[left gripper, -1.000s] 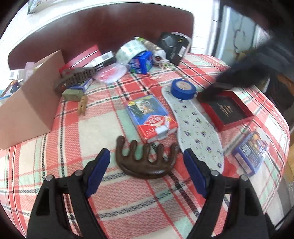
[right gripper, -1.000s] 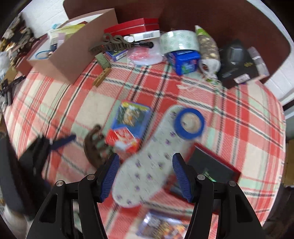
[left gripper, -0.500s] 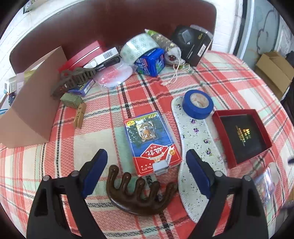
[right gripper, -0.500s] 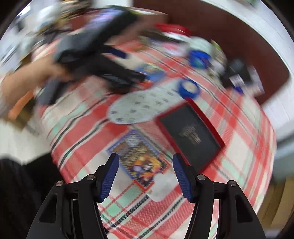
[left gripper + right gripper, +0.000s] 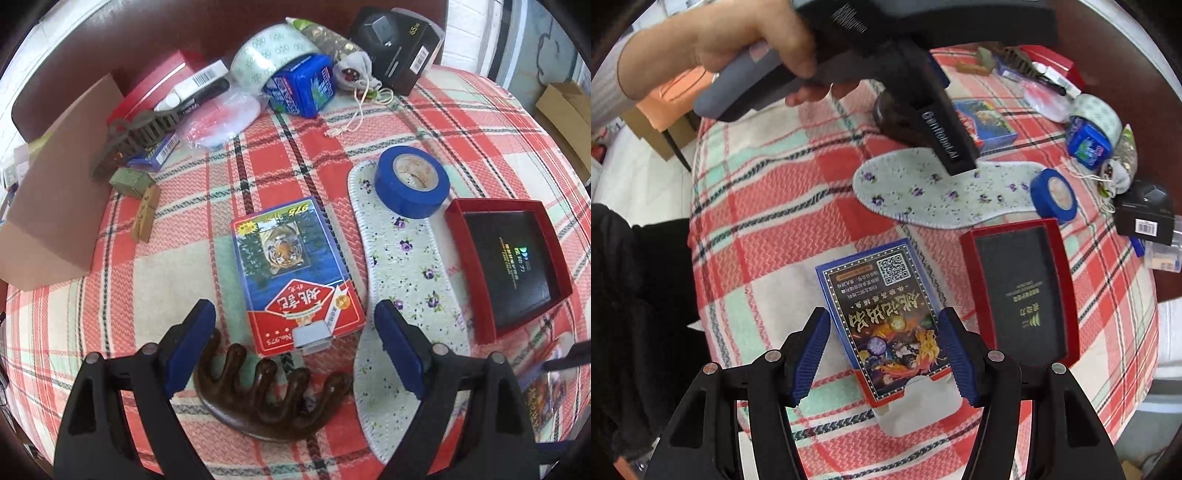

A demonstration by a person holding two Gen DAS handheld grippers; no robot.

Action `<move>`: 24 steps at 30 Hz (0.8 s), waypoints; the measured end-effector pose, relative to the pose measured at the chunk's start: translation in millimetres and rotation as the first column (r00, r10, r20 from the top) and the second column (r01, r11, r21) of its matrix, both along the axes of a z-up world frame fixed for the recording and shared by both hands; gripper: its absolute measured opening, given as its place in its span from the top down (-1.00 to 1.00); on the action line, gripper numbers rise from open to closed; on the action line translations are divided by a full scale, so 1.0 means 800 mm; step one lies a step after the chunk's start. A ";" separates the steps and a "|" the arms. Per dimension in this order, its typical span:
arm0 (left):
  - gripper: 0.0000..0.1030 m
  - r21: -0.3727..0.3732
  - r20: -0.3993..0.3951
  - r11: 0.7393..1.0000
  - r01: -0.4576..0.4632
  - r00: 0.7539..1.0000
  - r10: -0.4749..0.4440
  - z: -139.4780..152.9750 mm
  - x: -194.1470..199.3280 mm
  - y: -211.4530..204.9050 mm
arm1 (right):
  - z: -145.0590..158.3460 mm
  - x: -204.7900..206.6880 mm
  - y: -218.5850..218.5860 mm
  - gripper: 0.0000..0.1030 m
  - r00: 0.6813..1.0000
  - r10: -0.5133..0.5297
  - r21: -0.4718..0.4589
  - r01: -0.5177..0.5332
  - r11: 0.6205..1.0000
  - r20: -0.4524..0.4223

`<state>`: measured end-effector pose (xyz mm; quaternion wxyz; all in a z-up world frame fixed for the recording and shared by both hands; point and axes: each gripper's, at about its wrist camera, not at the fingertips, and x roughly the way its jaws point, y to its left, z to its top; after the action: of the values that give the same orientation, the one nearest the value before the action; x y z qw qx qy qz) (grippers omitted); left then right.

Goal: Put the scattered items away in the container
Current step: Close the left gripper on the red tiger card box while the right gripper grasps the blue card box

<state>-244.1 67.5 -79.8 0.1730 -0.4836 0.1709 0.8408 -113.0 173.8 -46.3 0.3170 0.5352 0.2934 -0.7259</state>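
Here the left gripper (image 5: 293,345) is hovering with jaws wide apart over a brown wooden comb (image 5: 273,397). The right gripper (image 5: 884,352) is straddling a blue card pack (image 5: 882,317), jaws apart, pads not touching. The cardboard box (image 5: 55,206) is standing well apart, contents hidden; the red tray (image 5: 513,266) is lying empty.

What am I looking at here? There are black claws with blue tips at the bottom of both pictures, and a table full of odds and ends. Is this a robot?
No robot: a person holds a hand-held gripper in each hand, each carrying a camera looking along its fingers. One picture is from the left gripper, open above a brown comb and a tiger card box. The other is from the right gripper, open around a blue card box, not gripping it. On the checked tablecloth also lie an insole, blue tape and a red tray.
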 end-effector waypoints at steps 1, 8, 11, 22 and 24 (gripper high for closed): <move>-0.71 0.003 0.006 1.000 -0.001 1.000 0.001 -0.001 -0.001 0.001 | -0.005 0.000 -0.002 -0.29 1.000 0.004 0.007 -0.004 1.000 -0.010; -0.73 0.010 0.015 1.000 -0.017 1.000 0.017 -0.006 -0.007 0.006 | -0.018 -0.009 -0.003 -0.36 1.000 -0.026 0.054 0.026 0.998 -0.007; -0.82 0.006 0.008 1.000 -0.024 1.000 0.024 -0.008 -0.008 0.006 | -0.018 -0.009 -0.005 -0.37 0.999 -0.031 0.052 0.031 0.998 0.004; -0.97 0.007 0.014 0.999 -0.033 0.999 0.033 -0.010 -0.014 0.001 | -0.026 -0.008 0.003 -0.55 0.997 -0.048 0.048 0.046 0.998 0.054; -1.00 0.013 0.031 0.999 -0.044 0.999 0.044 -0.012 -0.019 -0.001 | -0.026 -0.005 0.004 -0.59 0.997 -0.054 0.046 0.052 0.998 0.055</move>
<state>-259.4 66.4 -89.4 0.1603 -0.4991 0.1517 0.8380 -117.1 176.9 -67.3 0.2937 0.5701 0.2861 -0.7119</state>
